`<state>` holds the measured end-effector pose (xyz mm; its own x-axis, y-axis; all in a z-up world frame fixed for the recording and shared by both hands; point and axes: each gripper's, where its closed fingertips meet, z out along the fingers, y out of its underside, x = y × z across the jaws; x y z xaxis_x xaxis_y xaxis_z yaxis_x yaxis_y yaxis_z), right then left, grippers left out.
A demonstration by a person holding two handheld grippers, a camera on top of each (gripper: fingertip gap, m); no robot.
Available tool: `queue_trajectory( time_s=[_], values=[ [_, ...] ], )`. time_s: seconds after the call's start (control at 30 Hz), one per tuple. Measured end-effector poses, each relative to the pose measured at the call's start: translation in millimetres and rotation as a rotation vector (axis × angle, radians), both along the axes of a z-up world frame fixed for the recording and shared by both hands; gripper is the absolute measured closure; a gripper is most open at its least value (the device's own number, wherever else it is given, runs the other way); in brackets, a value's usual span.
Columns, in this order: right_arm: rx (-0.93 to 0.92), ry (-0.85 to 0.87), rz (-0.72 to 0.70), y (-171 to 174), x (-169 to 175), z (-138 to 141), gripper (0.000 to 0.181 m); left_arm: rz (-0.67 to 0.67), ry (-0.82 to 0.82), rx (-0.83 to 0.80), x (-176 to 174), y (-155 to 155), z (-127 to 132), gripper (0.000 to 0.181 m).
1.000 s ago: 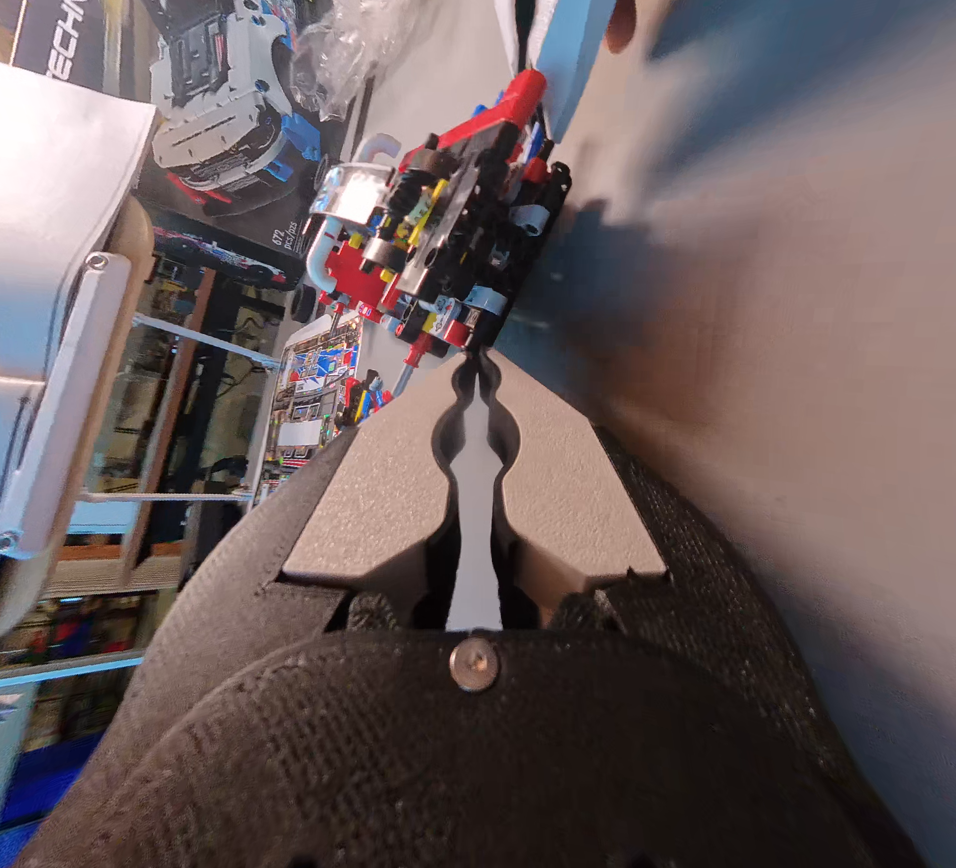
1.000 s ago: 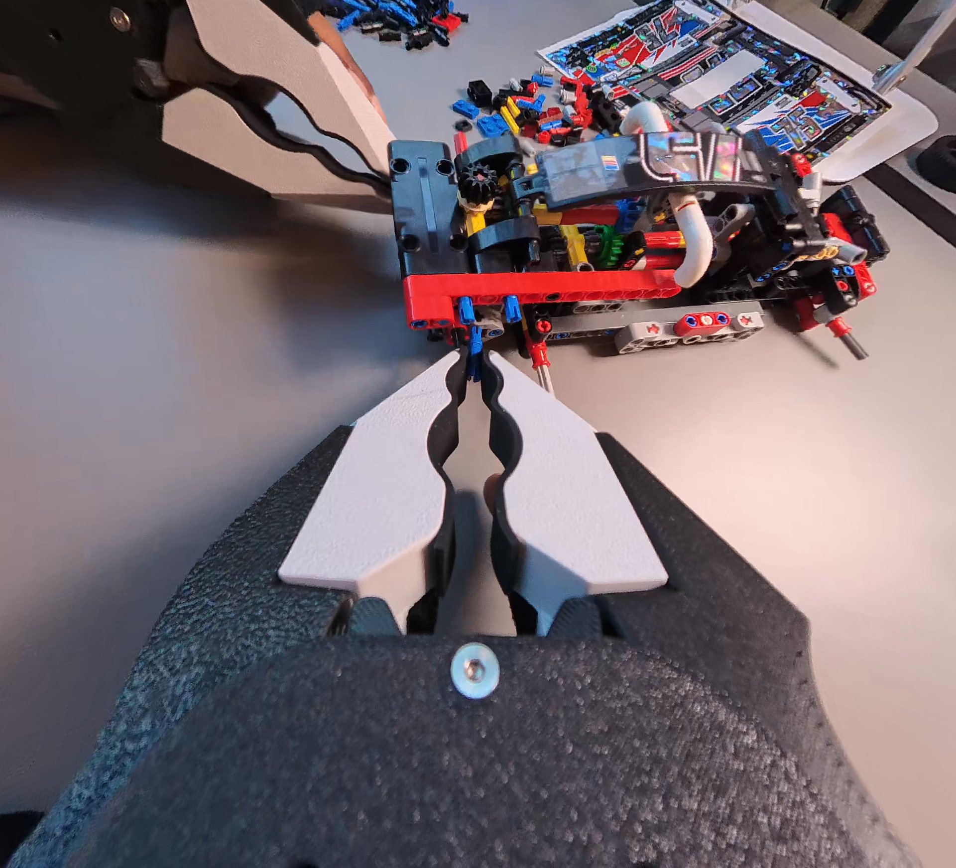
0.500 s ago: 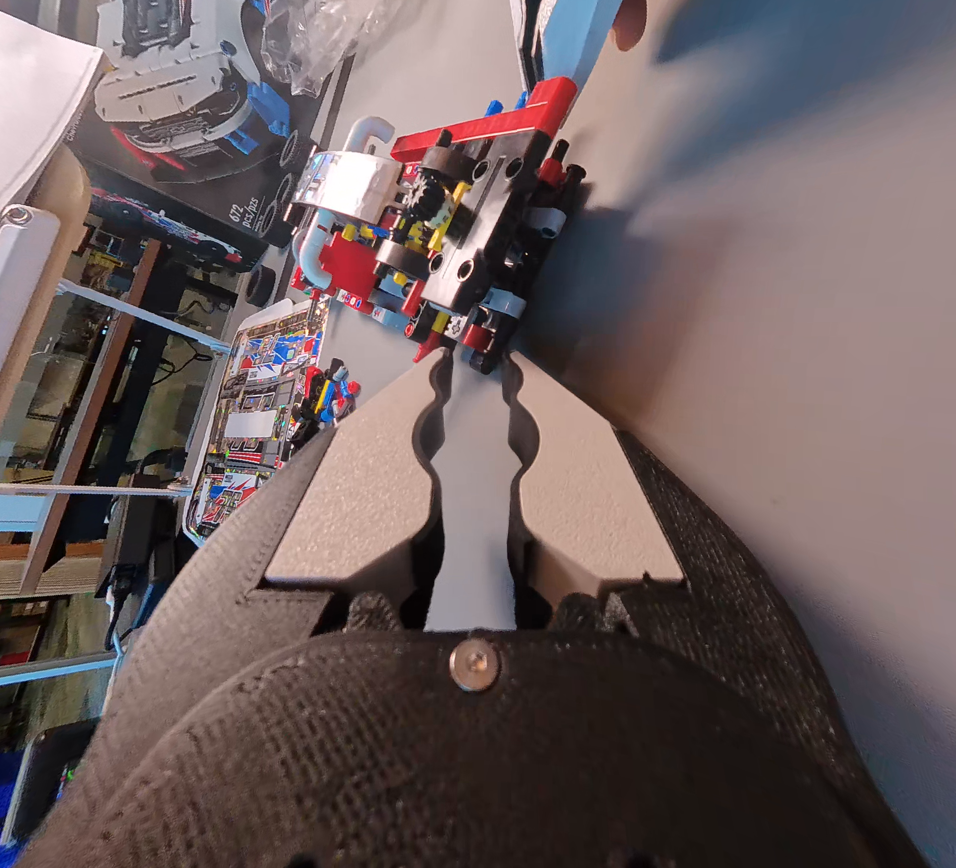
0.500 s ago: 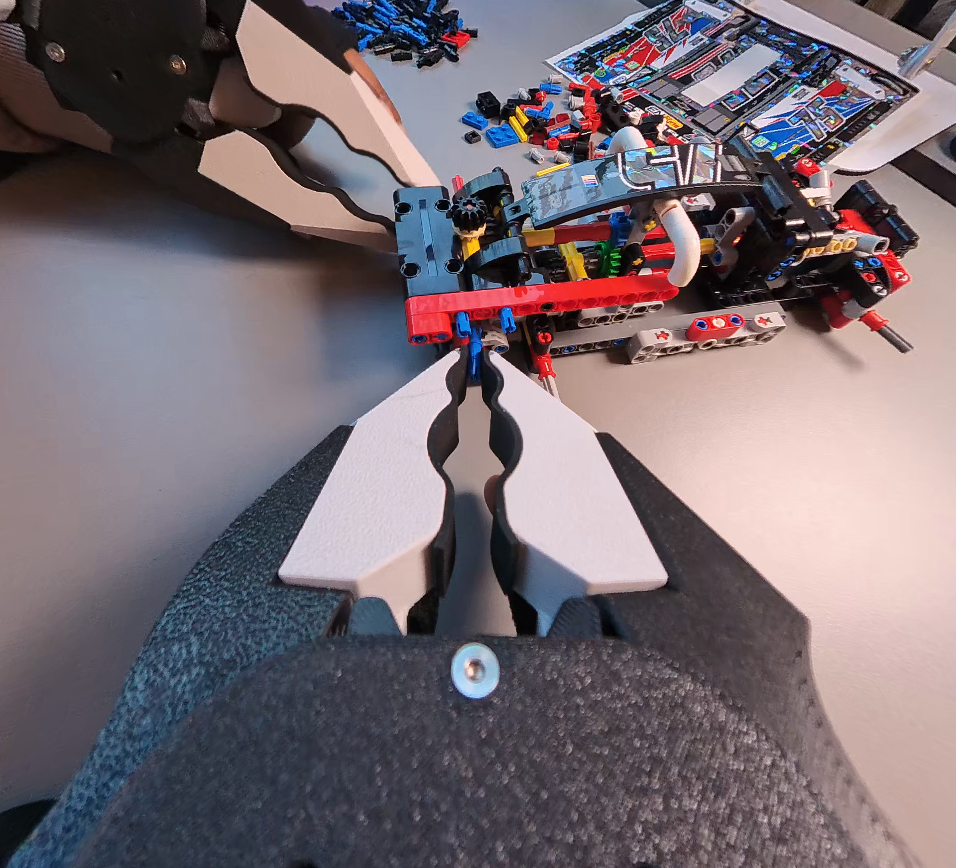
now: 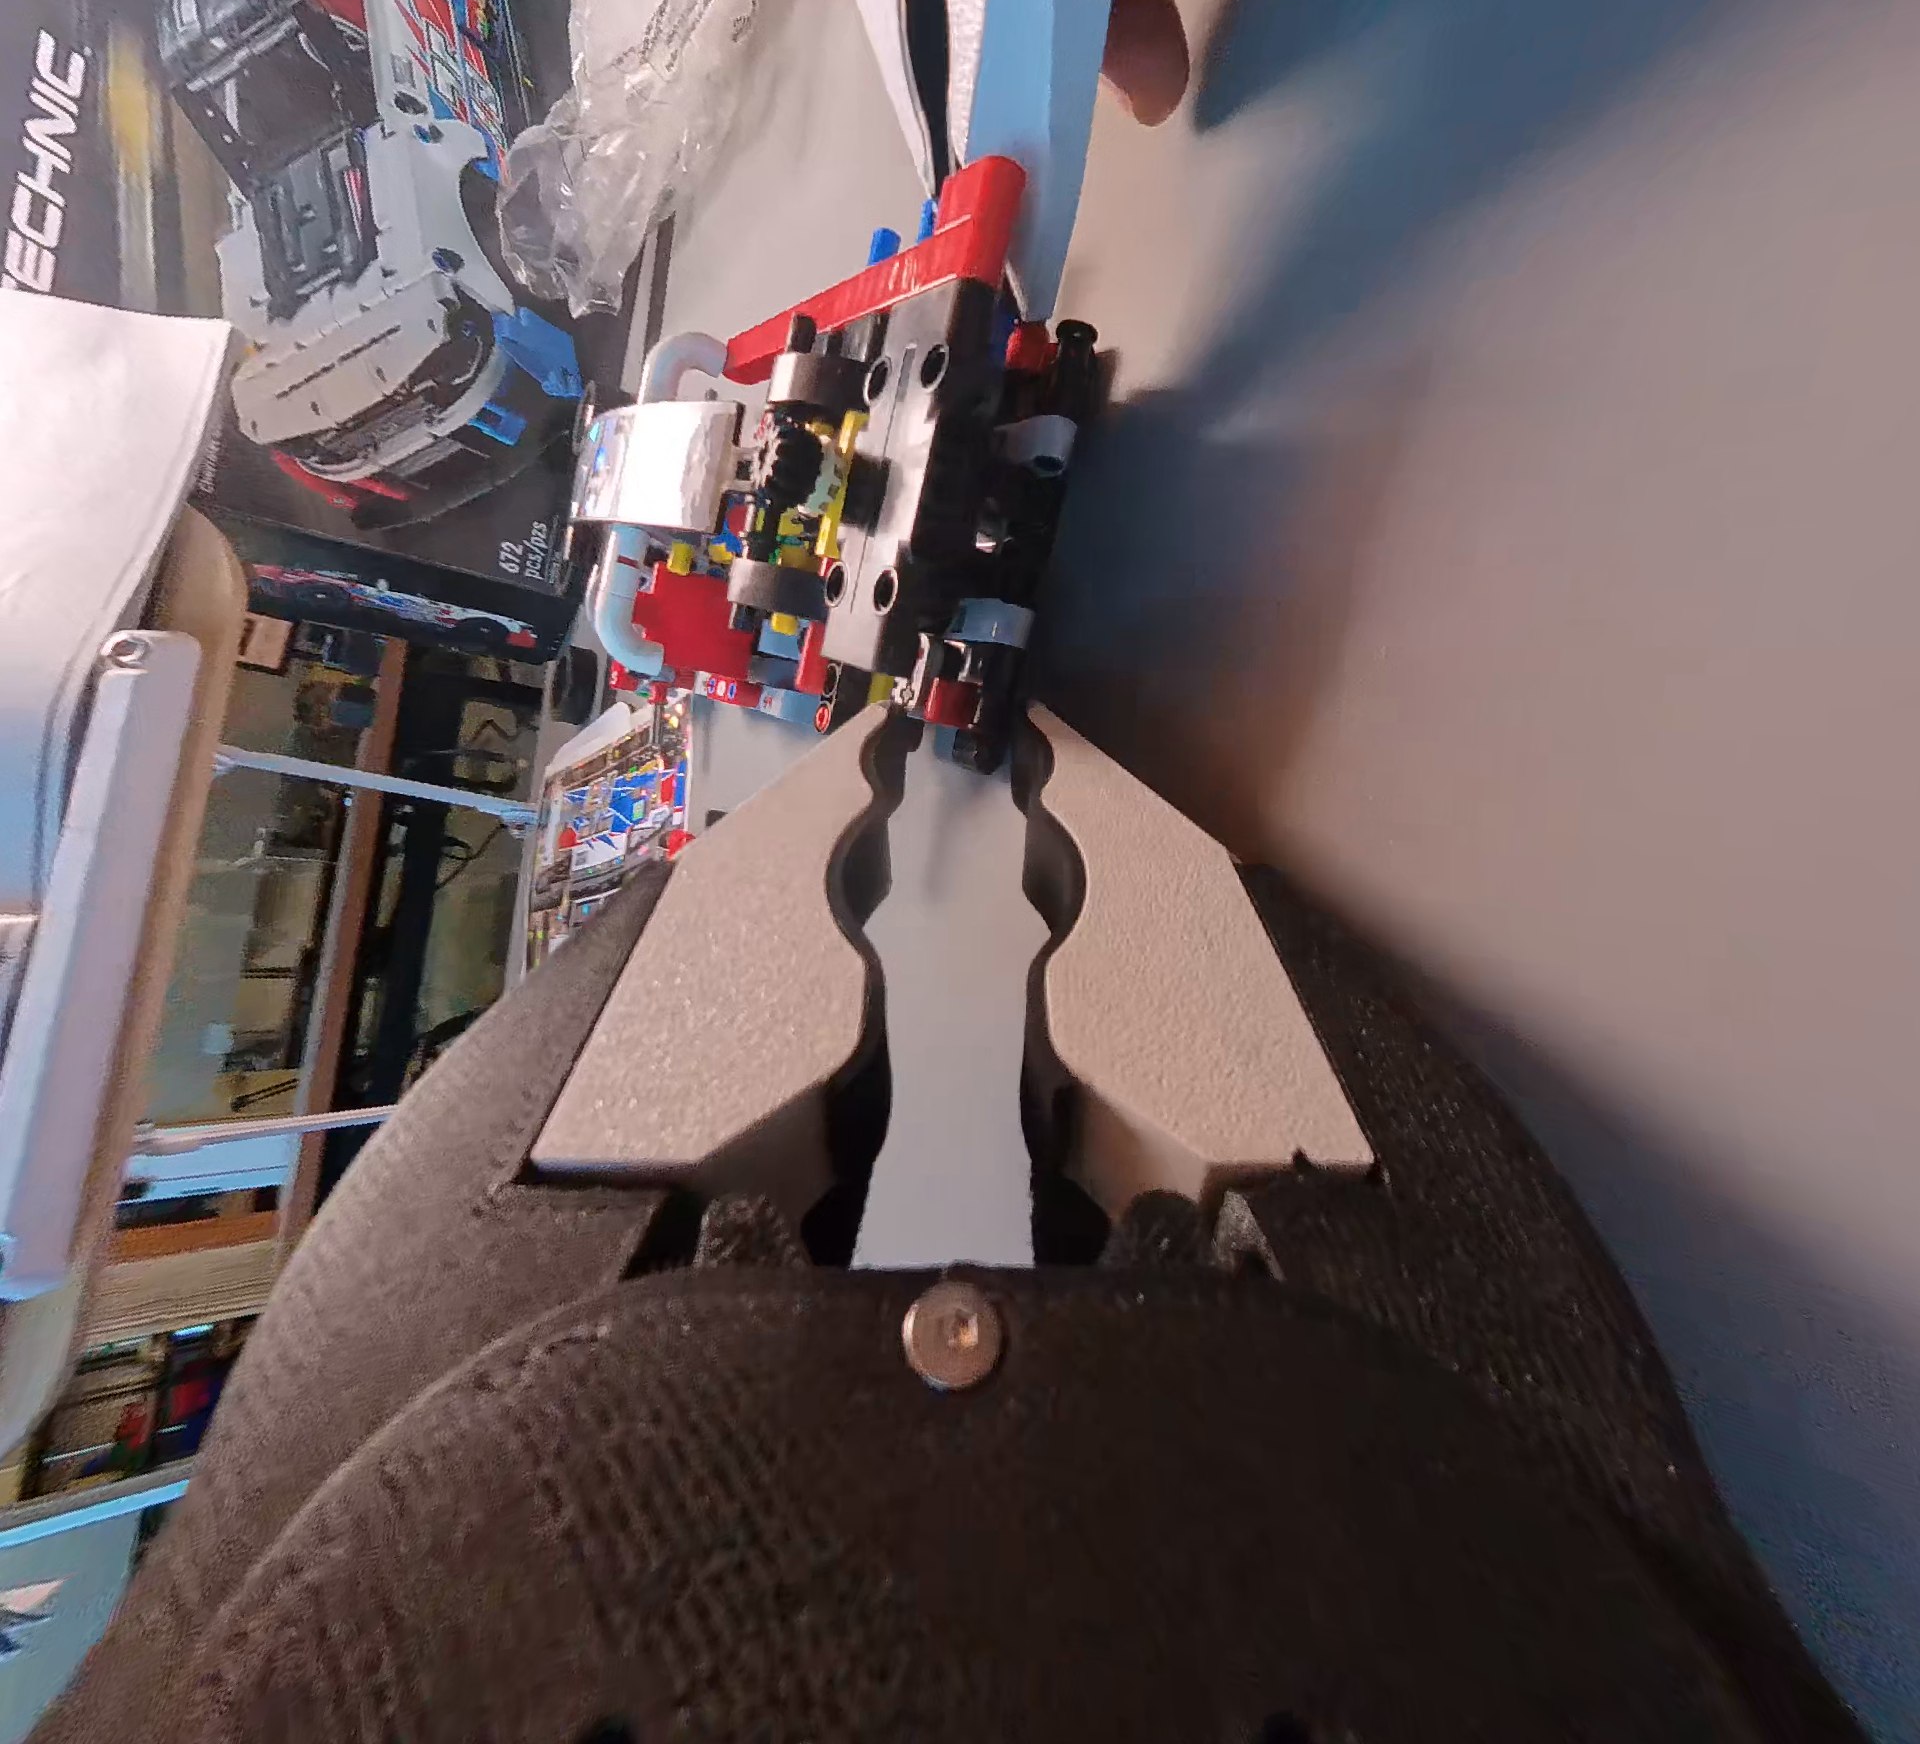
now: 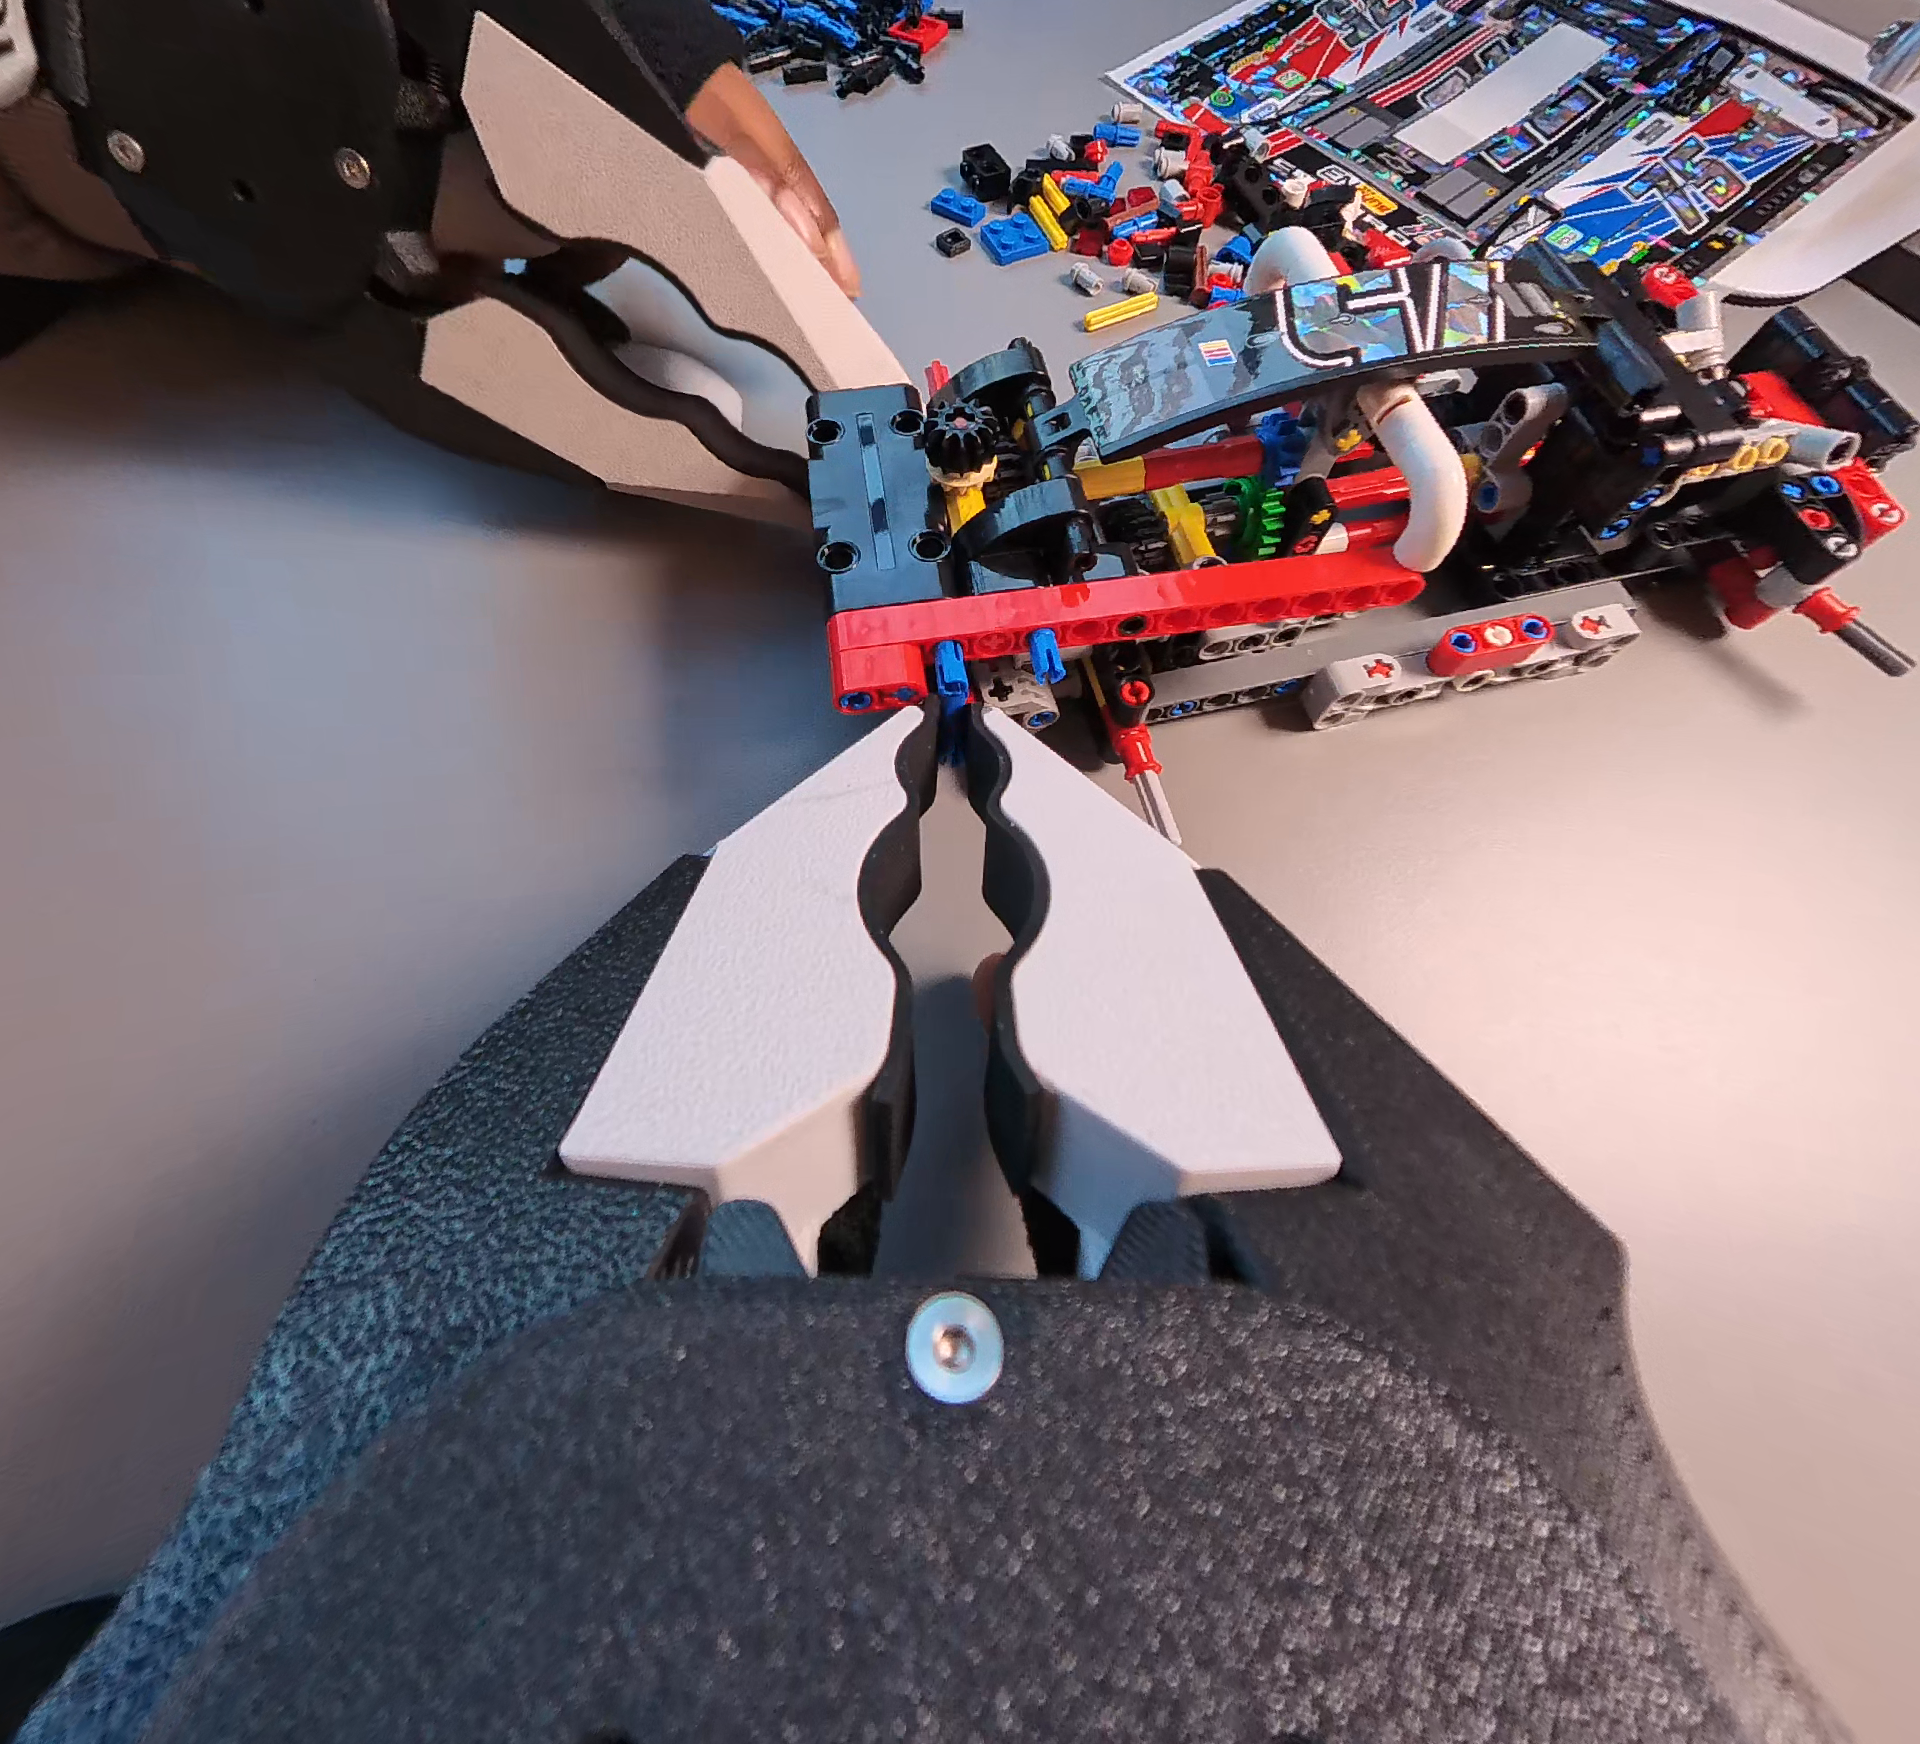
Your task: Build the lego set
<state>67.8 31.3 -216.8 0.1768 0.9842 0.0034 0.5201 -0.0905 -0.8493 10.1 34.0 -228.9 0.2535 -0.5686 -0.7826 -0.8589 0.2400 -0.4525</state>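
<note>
The right gripper [image 6: 951, 738], jaws nearly closed on a small blue plastic pin [image 6: 948, 668], is pressing it into the half-built red-and-black brick car [image 6: 1195, 531] mid-worktop, while the left gripper [image 6: 831, 437], jaws now parted wider than a second ago, is bracing its end.

The grey worktop [image 6: 312, 759] spreads beneath and around the right tool [image 6: 951, 730]. Well ahead of the left tool [image 5: 961, 738], up to its left, lies a crumpled clear plastic bag [image 5: 623, 136]. Wooden shelving [image 5: 358, 863] stands off its left side, past the worktop's edge.
</note>
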Motion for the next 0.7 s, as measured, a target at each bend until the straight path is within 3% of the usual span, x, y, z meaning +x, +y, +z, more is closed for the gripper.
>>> queue_trajectory(
  time_s=[0.3, 0.53, 0.7],
  values=[
    [-0.036, 0.010, -0.007, 1.5, 0.8, 0.5, 0.180, -0.074, -0.014, 0.011, 2.7, 4.7, 1.2, 0.155],
    [-0.070, 0.019, -0.006, 2.0, 1.7, 0.6, 0.180, -0.148, -0.175, -0.204, 9.6, 3.8, 2.1, 0.154],
    [-0.105, 0.030, -0.017, 4.3, 2.4, 1.2, 0.180, -0.143, -0.037, -0.074, 10.1, 12.6, -0.8, 0.156]
  ],
)
